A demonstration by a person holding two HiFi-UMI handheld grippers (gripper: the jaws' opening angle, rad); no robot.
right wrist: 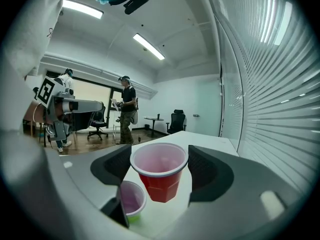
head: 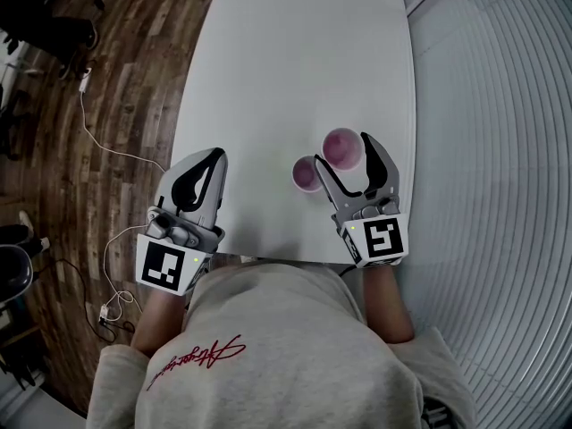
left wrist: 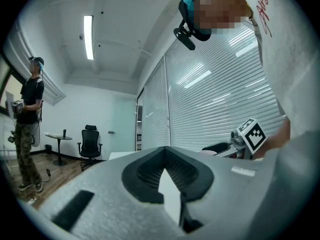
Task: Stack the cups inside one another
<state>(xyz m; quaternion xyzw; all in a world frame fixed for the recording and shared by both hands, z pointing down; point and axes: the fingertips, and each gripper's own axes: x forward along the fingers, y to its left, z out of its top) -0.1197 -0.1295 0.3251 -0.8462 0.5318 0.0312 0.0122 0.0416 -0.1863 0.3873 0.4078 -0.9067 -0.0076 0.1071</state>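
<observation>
Two cups stand on the white table (head: 295, 52). The bigger red cup (head: 342, 147) (right wrist: 160, 176) is upright between the jaws of my right gripper (head: 343, 150) (right wrist: 161, 168). That gripper is open, and each pad is close to the rim with a thin gap. A smaller green cup (head: 307, 173) (right wrist: 131, 201) stands just outside the left jaw, next to the red cup. My left gripper (head: 213, 157) (left wrist: 165, 170) is shut and empty over the table's near left edge, well apart from both cups.
The table's left edge drops to a wooden floor (head: 125, 79) with a white cable (head: 98, 132). A blind-covered wall (head: 500, 150) runs along the right side. A person (left wrist: 27, 119) stands far off in the room, near an office chair (left wrist: 90, 141).
</observation>
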